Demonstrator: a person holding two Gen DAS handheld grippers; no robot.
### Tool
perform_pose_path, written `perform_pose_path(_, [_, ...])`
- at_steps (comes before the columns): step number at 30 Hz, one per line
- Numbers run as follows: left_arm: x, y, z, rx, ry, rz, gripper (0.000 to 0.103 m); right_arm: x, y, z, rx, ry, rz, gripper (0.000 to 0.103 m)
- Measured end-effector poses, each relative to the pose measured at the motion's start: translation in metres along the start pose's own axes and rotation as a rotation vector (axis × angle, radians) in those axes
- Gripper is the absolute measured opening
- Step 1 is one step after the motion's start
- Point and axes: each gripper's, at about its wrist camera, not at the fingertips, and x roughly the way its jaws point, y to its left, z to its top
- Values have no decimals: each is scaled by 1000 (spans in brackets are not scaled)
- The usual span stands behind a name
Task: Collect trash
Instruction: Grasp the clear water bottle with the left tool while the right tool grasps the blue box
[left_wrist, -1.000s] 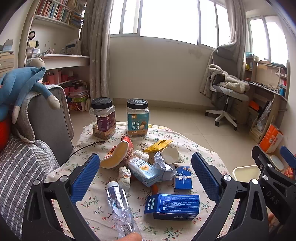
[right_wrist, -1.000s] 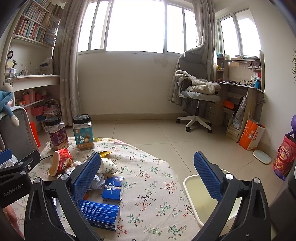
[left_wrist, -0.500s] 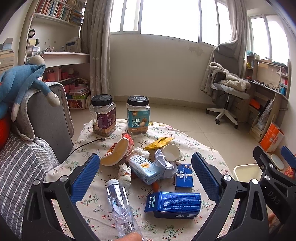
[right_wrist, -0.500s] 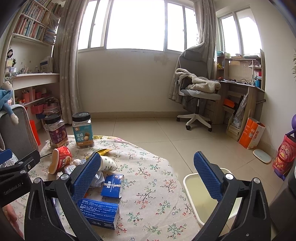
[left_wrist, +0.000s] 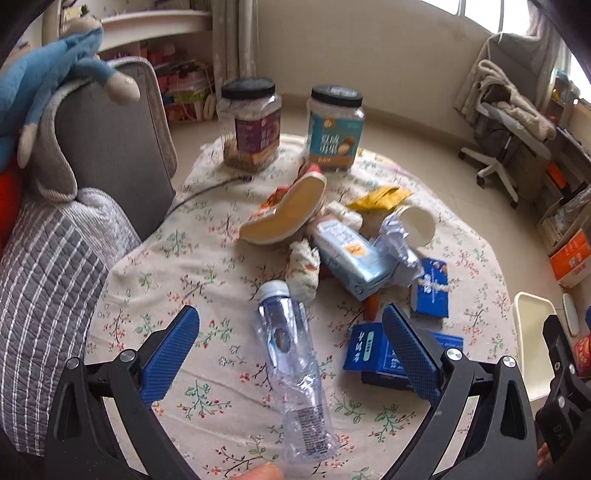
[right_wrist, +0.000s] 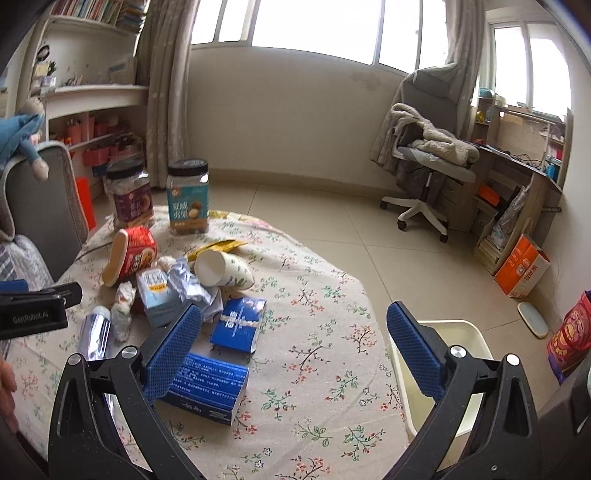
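Well, nothing's collected yet: my left tongs (left_wrist: 290, 345) hang spread over the bottle (left_wrist: 291, 367), right tongs (right_wrist: 294, 347) spread too, bin (right_wrist: 439, 328) at three o'clock.

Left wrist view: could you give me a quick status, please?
Left gripper open, over the crushed plastic bottle. Right gripper open, empty. Bin beside the table. Nothing blocking.

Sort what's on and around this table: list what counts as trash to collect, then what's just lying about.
Trash to collect:
crushed bottle
blue boxes
paper cup
red noodle tub
crumpled tissues
yellow wrapper
cream bin, to receive it

Lying about:
two sealed snack jars
plush toy
office chair
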Motion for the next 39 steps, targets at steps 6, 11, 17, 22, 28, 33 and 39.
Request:
perform_pose_path(6, [54, 26, -11, -148, 288, -108, 96, 38, 29, -7, -169, 110, 56, 96])
perform_pose_path(11, [78, 26, -19, -193, 370, -161, 96, 67, 57, -23, -334, 224, 165, 96])
perform_pose_path(17, [101, 19, -21, -198, 433, -235, 78, 85, 72, -32, -369, 310, 269, 96])
perform_pose_path(22, [105, 20, -25, -180, 457, -280, 50, 102, 86, -32, -379, 345, 310, 96])
perform_pose_path(28, [83, 20, -19, -120, 386, -290, 49, 117, 107, -39, -401, 403, 369, 89])
perform_pose_path(33, [63, 15, -16, -56, 319, -272, 49, 109, 96, -22, -261, 386, 455, 29])
perform_pose_path(39, [44, 1, -17, 20, 256, -246, 49, 106, 75, -10, -144, 409, 470, 11])
